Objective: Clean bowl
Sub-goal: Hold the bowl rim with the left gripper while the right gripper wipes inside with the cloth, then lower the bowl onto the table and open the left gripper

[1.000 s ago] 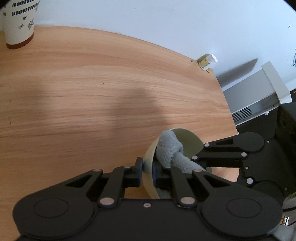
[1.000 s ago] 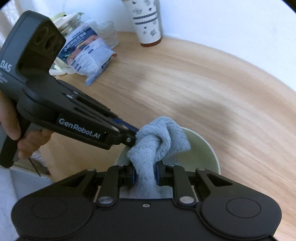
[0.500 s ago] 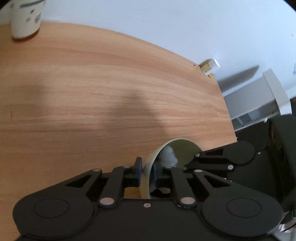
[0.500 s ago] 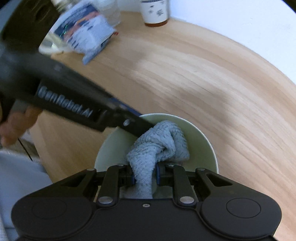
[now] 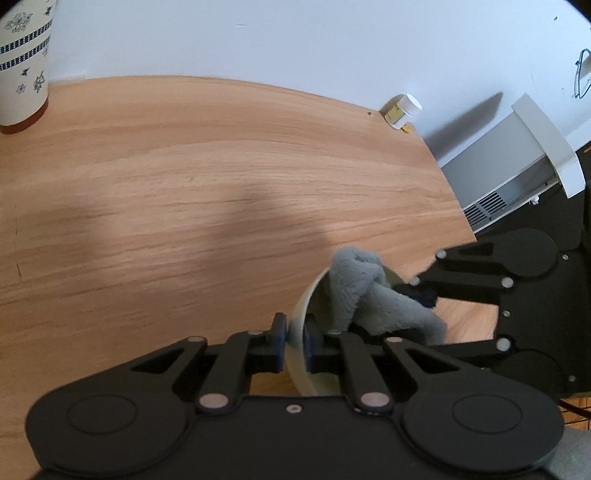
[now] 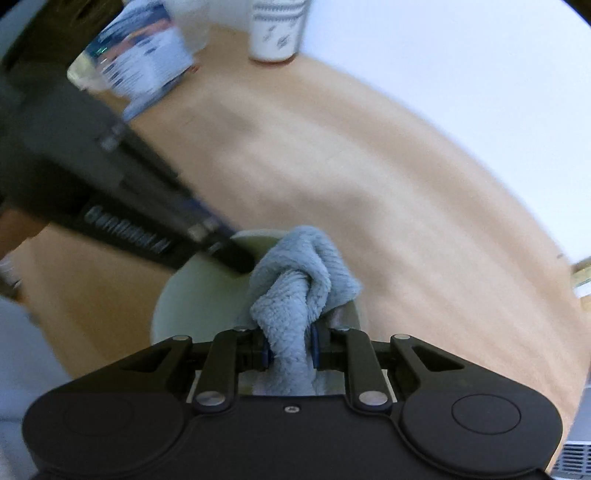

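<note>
A pale green bowl (image 5: pixel 300 321) is held tilted above the wooden table, its rim pinched by my left gripper (image 5: pixel 294 341), which is shut on it. In the right wrist view the bowl (image 6: pixel 199 291) shows from above. My right gripper (image 6: pixel 289 354) is shut on a grey-blue cloth (image 6: pixel 295 280), bunched and pressed against the bowl's inner wall near the far rim. In the left wrist view the cloth (image 5: pixel 364 295) sticks up over the bowl's rim, with the right gripper (image 5: pixel 421 291) behind it. The left gripper's body (image 6: pixel 110 177) crosses the right wrist view, blurred.
A patterned paper cup (image 5: pixel 20 66) stands at the table's far left by the wall; it also shows in the right wrist view (image 6: pixel 277 29). A small white-capped bottle (image 5: pixel 400 110) sits at the far right corner. A blue-white packet (image 6: pixel 147 70) lies at the left. A radiator (image 5: pixel 517 173) stands beyond the table edge.
The cloth has swept from deep inside the bowl up to its far rim and now pokes above it. The right gripper has swung right; both views shifted with the wiping motion.
</note>
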`<state>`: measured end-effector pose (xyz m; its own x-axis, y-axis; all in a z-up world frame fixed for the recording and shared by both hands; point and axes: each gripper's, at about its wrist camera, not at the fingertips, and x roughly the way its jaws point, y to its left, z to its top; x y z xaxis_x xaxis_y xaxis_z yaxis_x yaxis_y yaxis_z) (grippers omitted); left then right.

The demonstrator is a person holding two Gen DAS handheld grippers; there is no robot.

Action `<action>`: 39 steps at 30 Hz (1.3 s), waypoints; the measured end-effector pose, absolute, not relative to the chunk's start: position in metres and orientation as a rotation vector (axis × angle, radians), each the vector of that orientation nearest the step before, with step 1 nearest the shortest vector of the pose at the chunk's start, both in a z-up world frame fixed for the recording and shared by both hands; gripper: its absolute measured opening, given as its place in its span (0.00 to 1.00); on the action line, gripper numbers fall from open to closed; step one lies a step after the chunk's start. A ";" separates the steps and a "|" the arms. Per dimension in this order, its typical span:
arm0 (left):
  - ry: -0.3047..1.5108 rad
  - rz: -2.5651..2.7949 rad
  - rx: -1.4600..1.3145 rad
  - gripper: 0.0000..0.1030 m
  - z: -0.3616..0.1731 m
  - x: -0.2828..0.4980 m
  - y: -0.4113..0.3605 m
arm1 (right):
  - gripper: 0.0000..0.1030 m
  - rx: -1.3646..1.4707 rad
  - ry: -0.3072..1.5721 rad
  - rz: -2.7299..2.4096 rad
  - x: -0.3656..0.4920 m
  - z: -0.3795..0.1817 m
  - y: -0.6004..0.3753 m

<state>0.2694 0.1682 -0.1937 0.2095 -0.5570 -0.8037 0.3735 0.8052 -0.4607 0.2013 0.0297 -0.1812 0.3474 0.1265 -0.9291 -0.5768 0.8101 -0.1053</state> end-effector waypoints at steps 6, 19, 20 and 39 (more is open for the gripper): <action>1.187 -0.648 -0.142 0.10 -0.192 0.267 0.164 | 0.22 -0.558 1.118 0.481 0.205 -0.197 0.035; 1.179 -0.615 -0.088 0.08 -0.187 0.264 0.151 | 0.22 -0.611 1.213 0.551 0.209 -0.200 0.033; 1.178 -0.619 -0.086 0.08 -0.186 0.265 0.150 | 0.22 -0.620 1.214 0.550 0.208 -0.200 0.033; 1.194 -0.558 -0.154 0.15 -0.185 0.268 0.153 | 0.22 -0.418 0.956 0.324 0.189 -0.126 -0.017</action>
<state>0.2676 0.1526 -0.1847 0.2521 -0.4871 -0.8362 0.3290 0.8558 -0.3993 0.1891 -0.0168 -0.1255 0.5396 0.0824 -0.8379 -0.4436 0.8737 -0.1998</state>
